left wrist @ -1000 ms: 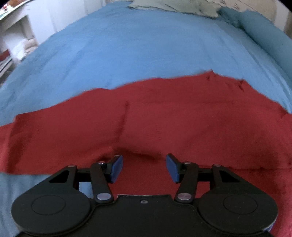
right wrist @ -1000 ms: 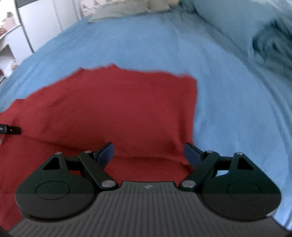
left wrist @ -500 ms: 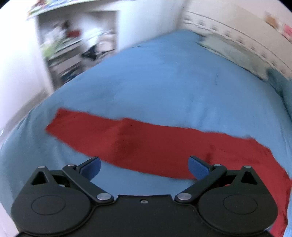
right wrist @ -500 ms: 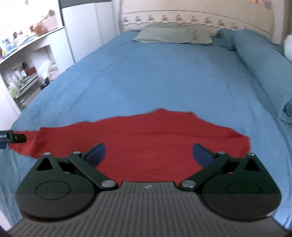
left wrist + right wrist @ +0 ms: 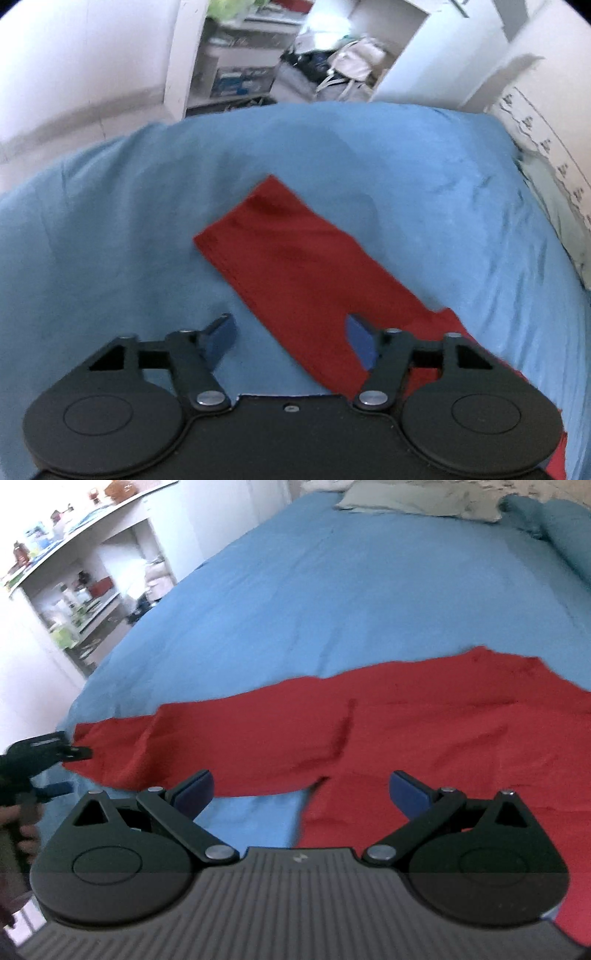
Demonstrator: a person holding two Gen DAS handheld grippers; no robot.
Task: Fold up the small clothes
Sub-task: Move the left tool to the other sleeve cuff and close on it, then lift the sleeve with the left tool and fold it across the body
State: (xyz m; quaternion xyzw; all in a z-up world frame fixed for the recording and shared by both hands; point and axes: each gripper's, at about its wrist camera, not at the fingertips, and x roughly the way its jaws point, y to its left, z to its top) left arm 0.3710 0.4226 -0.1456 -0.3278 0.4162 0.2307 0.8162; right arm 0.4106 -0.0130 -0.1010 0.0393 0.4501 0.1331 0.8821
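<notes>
A red long-sleeved garment (image 5: 424, 731) lies spread on the blue bed cover (image 5: 351, 590). One sleeve (image 5: 288, 251) stretches out flat, its cuff toward the bed's edge. My left gripper (image 5: 291, 338) hovers over that sleeve with its jaws closing. The sleeve's edge runs between the blue pads (image 5: 221, 336), which do not press on it. In the right wrist view the left gripper (image 5: 68, 770) shows at the sleeve's far end, held by a hand (image 5: 18, 827). My right gripper (image 5: 301, 790) is open above the armpit, nothing between its fingers.
Shelves (image 5: 240, 77) with clutter and bags (image 5: 347, 66) stand past the bed's edge beside white walls. A pale pillow (image 5: 417, 498) and a rolled blue blanket (image 5: 561, 528) lie at the head of the bed. Bare blue cover surrounds the garment.
The left view swung from the garment's body out to the sleeve; its jaws spread wide, then narrowed. The right view pulled back and shifted left, jaws still apart.
</notes>
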